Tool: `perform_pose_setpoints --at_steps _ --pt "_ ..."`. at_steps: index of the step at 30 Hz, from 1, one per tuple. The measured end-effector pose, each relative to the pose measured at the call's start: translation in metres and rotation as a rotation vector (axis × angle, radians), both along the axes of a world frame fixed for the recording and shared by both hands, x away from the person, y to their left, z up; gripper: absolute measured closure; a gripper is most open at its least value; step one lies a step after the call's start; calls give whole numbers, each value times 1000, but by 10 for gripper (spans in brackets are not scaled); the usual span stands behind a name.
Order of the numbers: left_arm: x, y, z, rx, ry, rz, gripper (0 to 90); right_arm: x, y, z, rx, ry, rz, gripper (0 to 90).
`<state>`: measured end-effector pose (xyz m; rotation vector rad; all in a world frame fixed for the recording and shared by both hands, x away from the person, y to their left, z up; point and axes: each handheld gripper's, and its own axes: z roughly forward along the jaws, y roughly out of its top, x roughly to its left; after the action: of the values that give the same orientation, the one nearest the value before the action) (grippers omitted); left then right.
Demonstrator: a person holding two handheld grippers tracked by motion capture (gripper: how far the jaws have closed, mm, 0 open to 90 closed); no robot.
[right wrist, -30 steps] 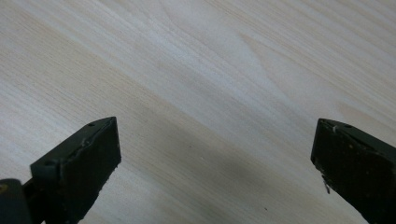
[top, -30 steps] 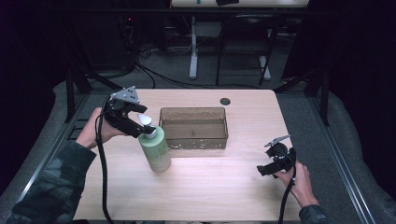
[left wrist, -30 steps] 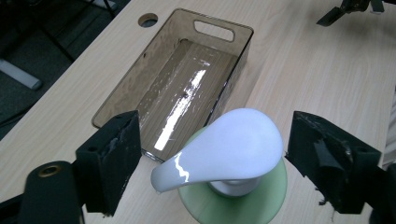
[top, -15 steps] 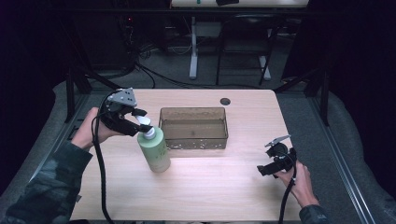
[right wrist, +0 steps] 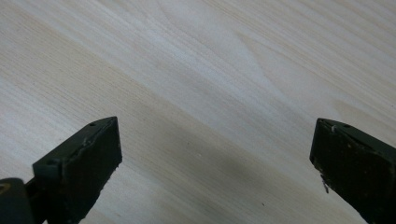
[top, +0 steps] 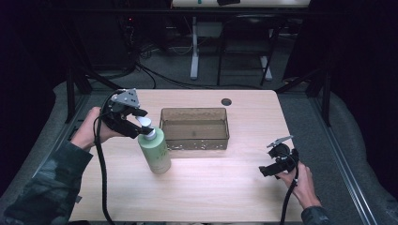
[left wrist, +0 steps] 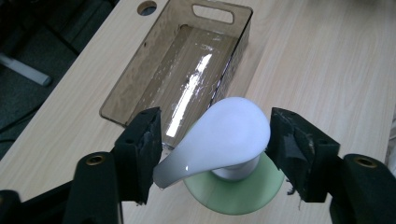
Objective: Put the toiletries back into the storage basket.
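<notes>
**A:** Left tool [left wrist: 212,158] is straddling the white pump head [left wrist: 224,140] of the green soap bottle [top: 155,151]. Its jaws have just been opening a bit, and the pump sits between them with slivers of gap, so I'd say not pinched. Right tool [right wrist: 212,163] is spread wide over bare counter [right wrist: 196,70], holding nothing.

**B:** Where's the bottle standing?

**A:** Upright on the counter, just beside the near-left corner of the brown tray [top: 195,127], which is empty. Looks like it's headed in there.

**B:** Tips for the grab?

**A:** Probably go lower, onto the neck under the pump. That rounded head is slippery and the spout sticks out toward one jaw. Squeeze square, then lift straight up.

**B:** Room to move?

**A:** The tray wall is close, so clear its rim before swinging over. Plenty of open counter in front, and the right hand [top: 300,180] is well apart.
</notes>
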<state>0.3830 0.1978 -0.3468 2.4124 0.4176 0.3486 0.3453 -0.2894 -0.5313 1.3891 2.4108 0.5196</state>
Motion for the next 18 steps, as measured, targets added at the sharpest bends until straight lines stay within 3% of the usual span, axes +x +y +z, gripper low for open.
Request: perform_pose_setpoints --at_steps 5,10,18 --pt "2 -3 0 6 0 -36 394 0 0 0 0 1 1 16" --pt "2 -4 1 20 -6 -32 462 0 0 0 5 3 0 17" --pt "3 -1 1 18 23 -1 519 0 0 1 4 4 -1 18"
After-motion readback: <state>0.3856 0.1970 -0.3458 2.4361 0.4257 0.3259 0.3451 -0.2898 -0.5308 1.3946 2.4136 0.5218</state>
